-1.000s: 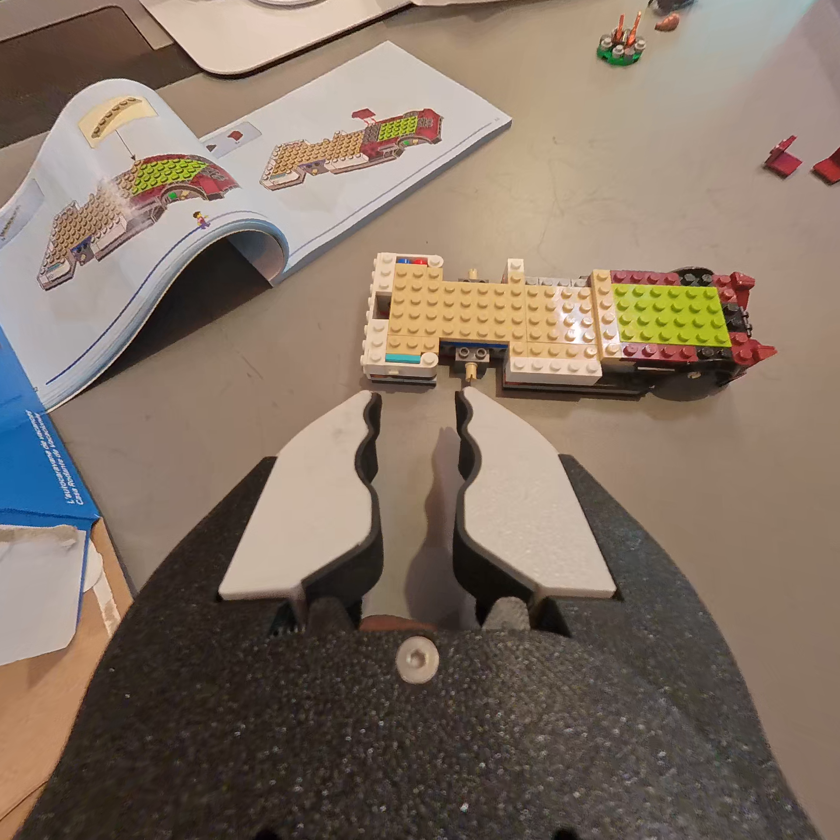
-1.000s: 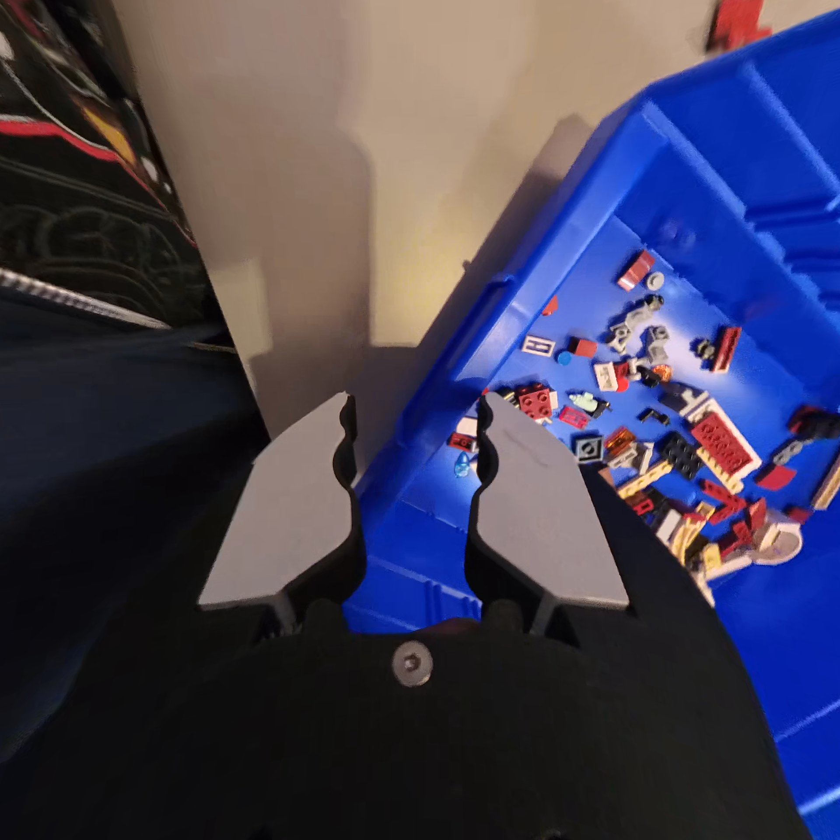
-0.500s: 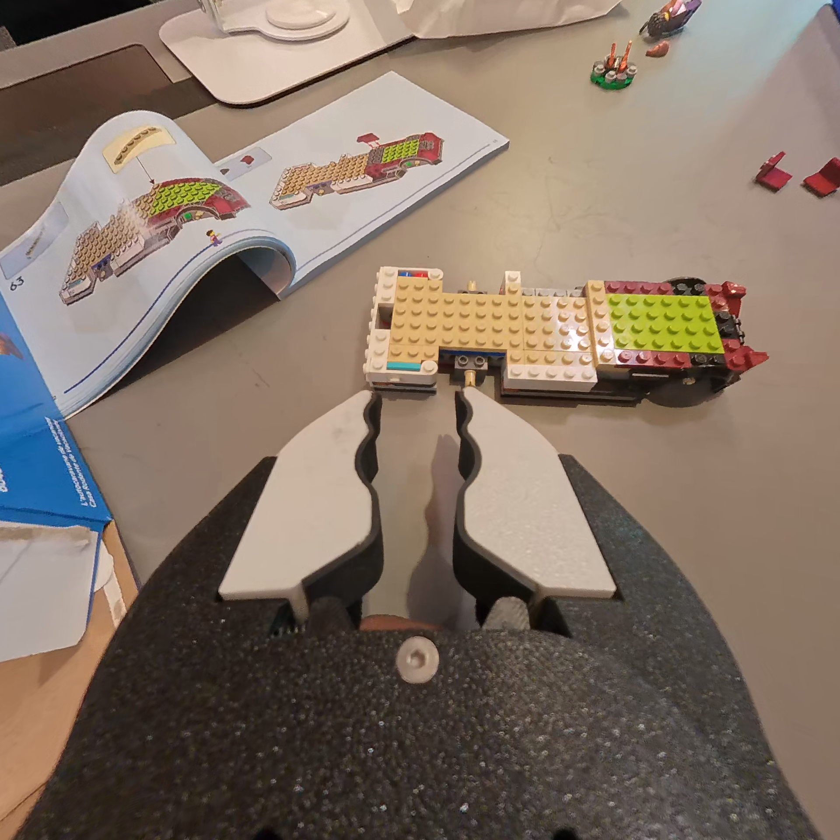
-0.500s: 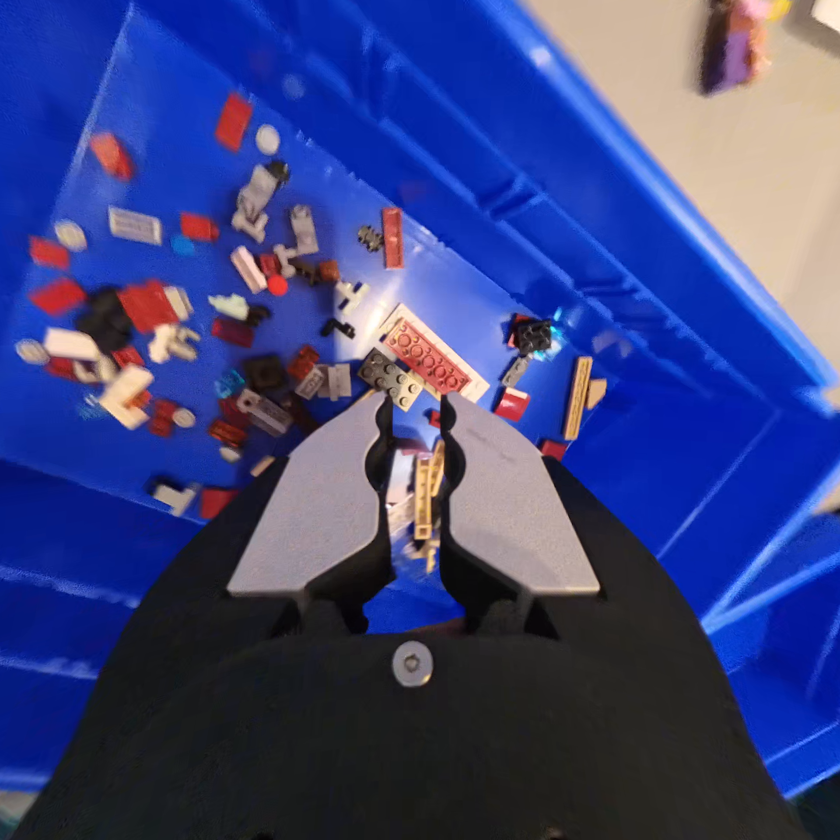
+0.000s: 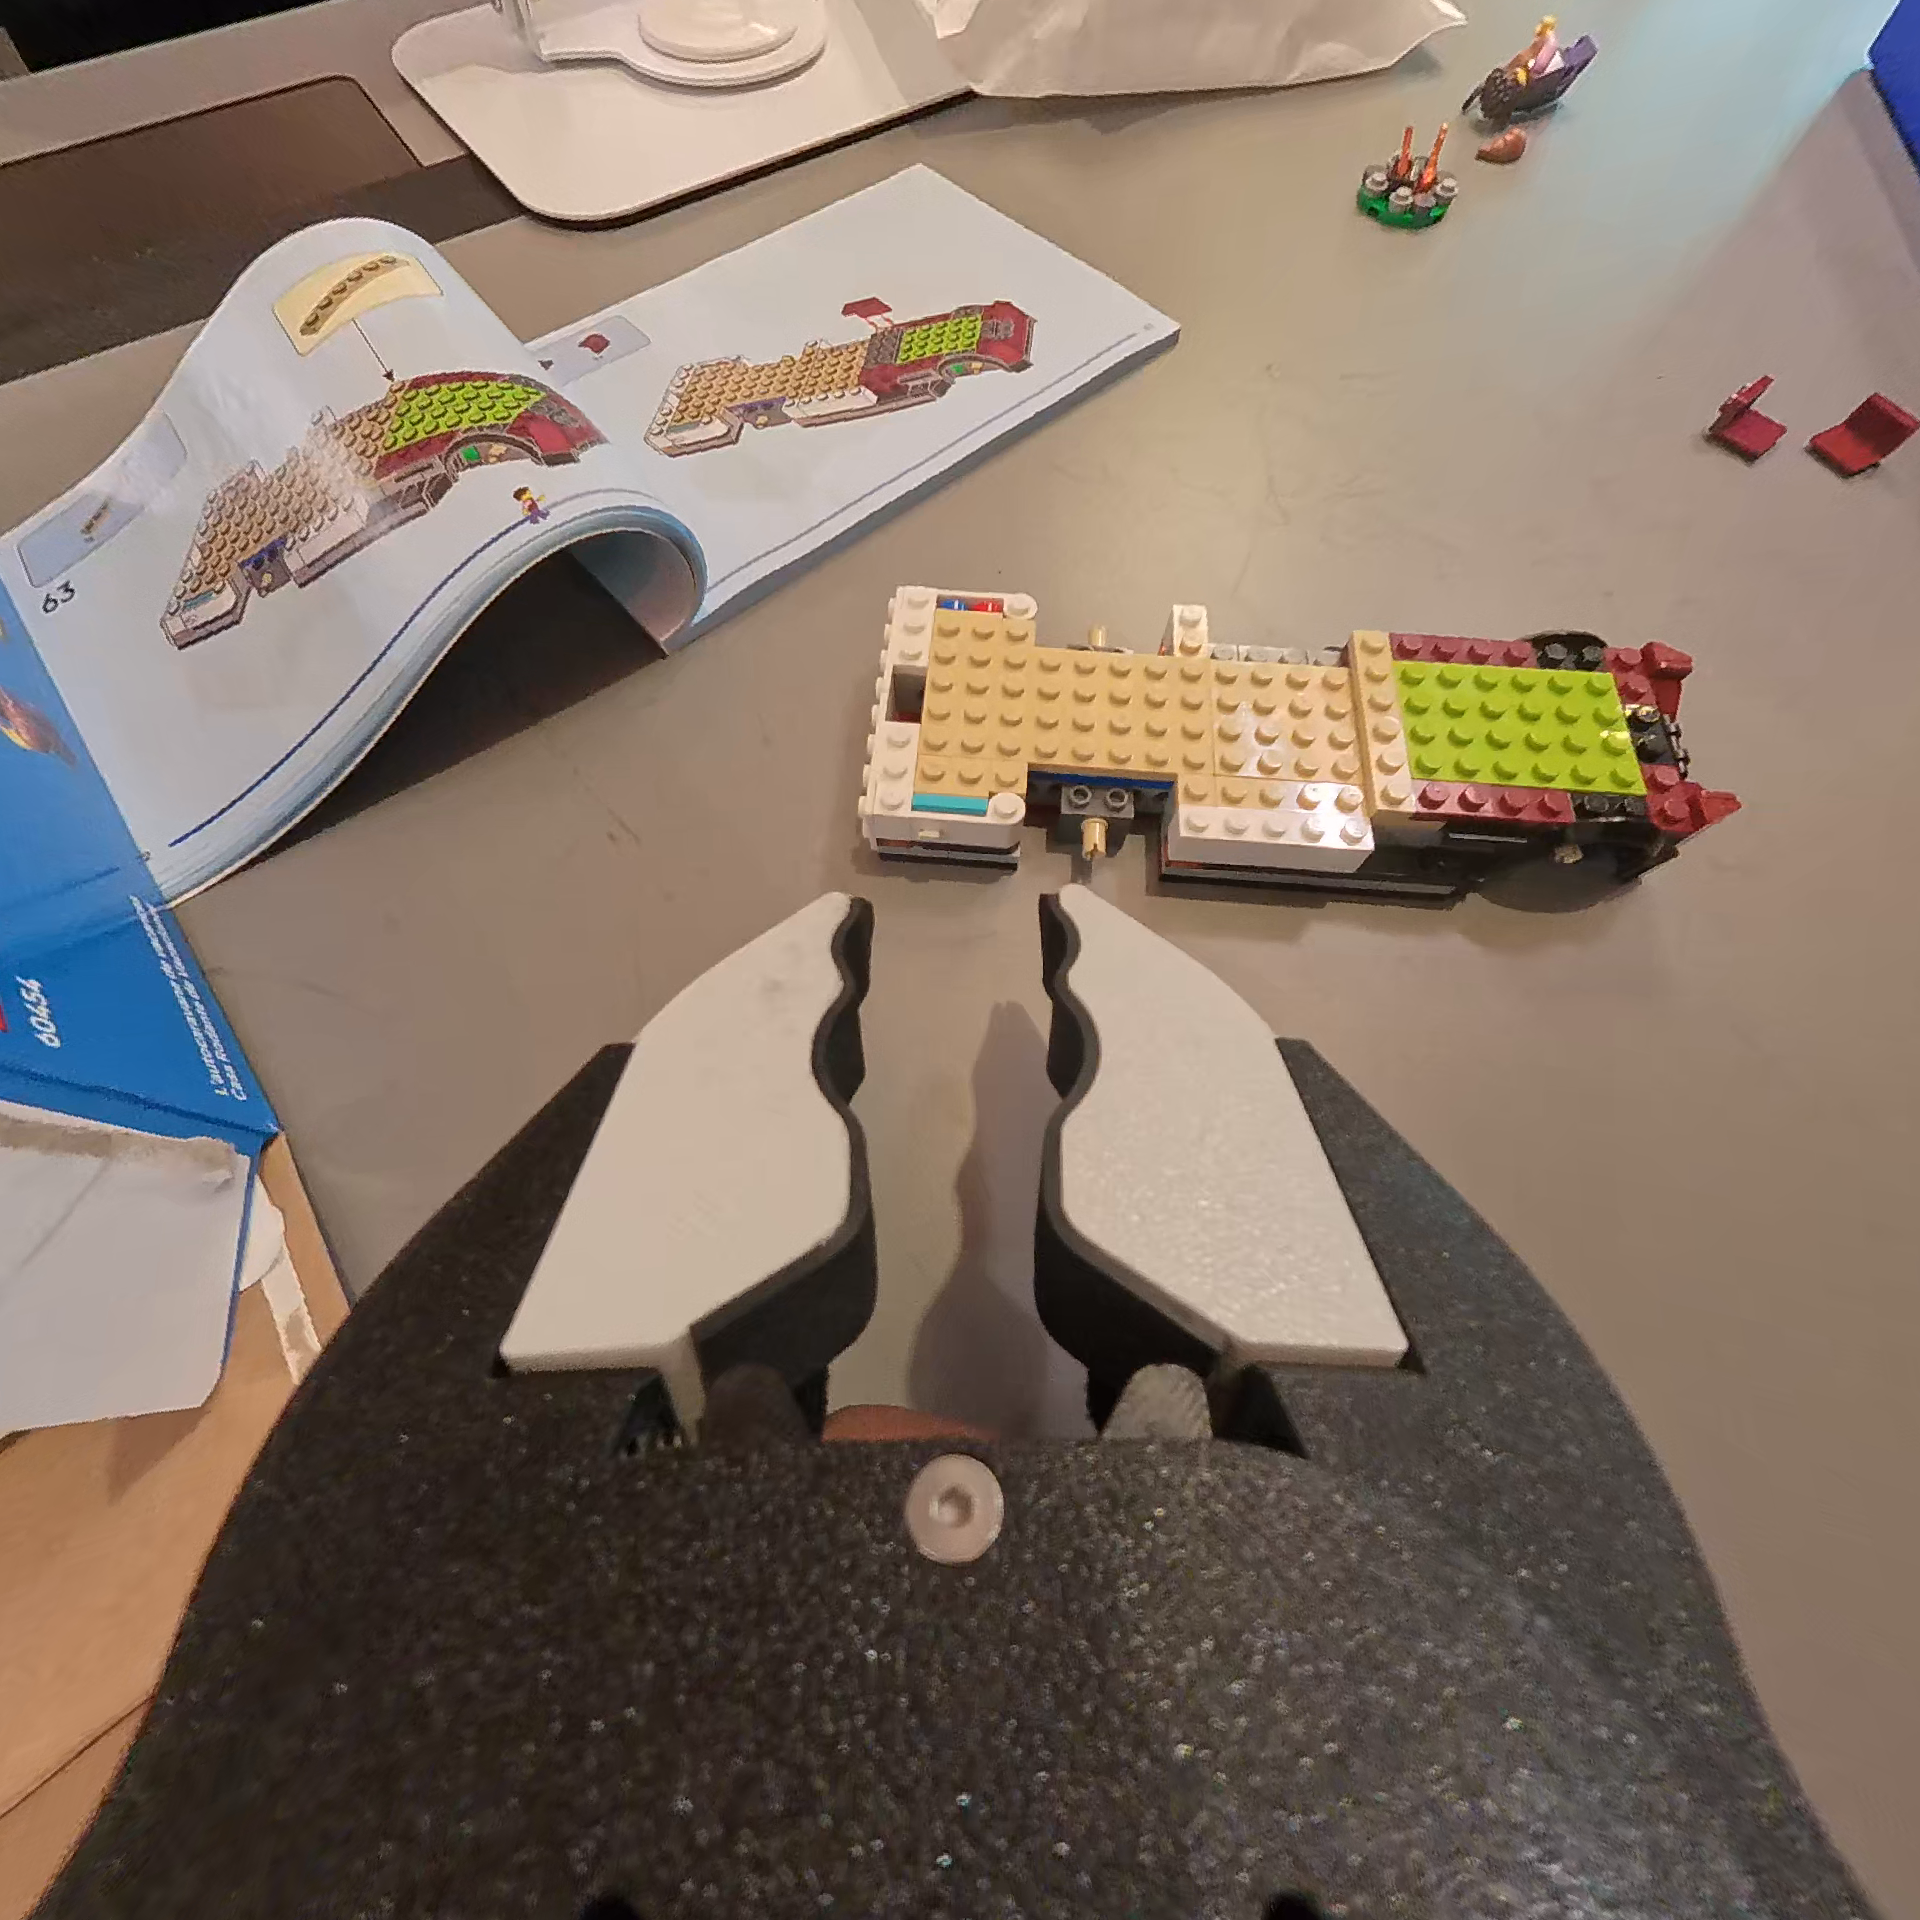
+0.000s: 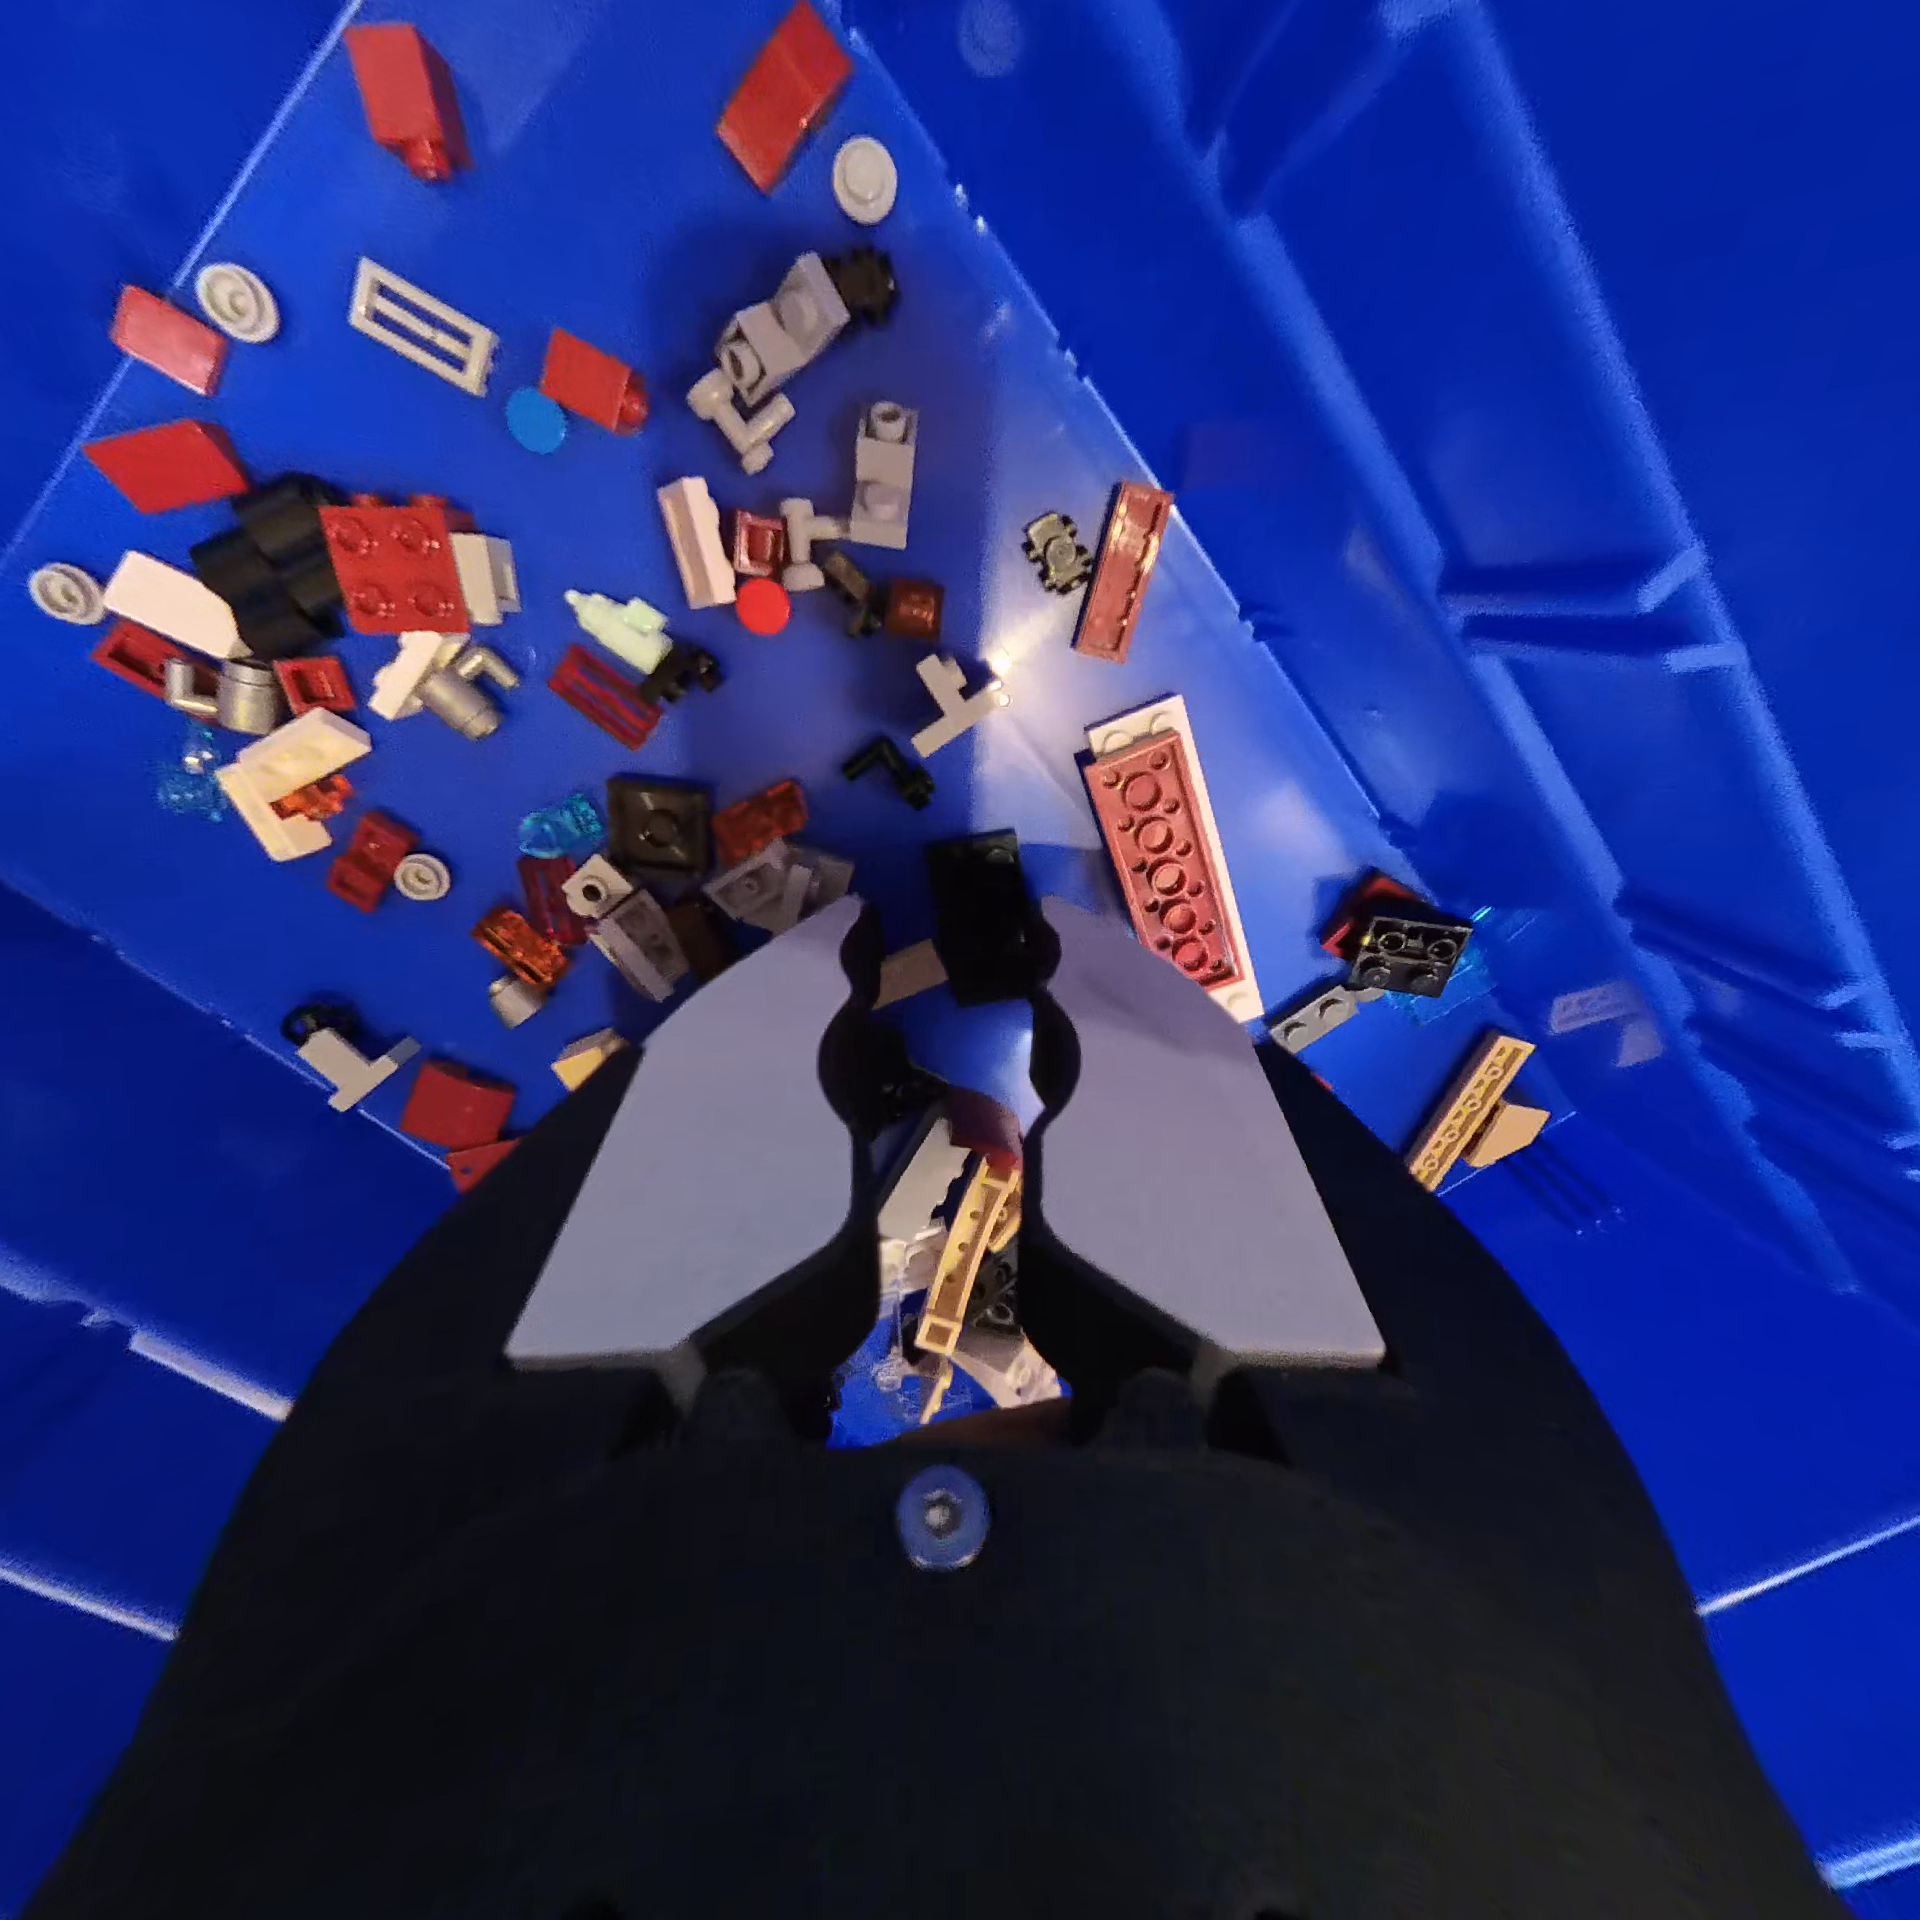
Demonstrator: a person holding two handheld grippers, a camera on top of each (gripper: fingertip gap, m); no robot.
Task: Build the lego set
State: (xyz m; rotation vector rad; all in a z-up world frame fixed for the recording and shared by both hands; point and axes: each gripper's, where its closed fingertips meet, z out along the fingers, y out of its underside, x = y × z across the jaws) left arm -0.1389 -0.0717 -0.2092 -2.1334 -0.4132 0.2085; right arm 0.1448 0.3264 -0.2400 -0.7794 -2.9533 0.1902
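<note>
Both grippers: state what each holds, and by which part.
Left gripper: nothing, jaws open short of the model. Right gripper: a black piece sits between its tips, but a gap shows beside it, so not gripped.

The blue box and white tray run off the left wrist view's edges. The right gripper hides part of the brick pile; whether its pads press the black brick is unclear.

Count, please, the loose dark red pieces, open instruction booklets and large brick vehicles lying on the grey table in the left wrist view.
Loose dark red pieces: 2
Open instruction booklet: 1
Large brick vehicle: 1
Total: 4
</note>
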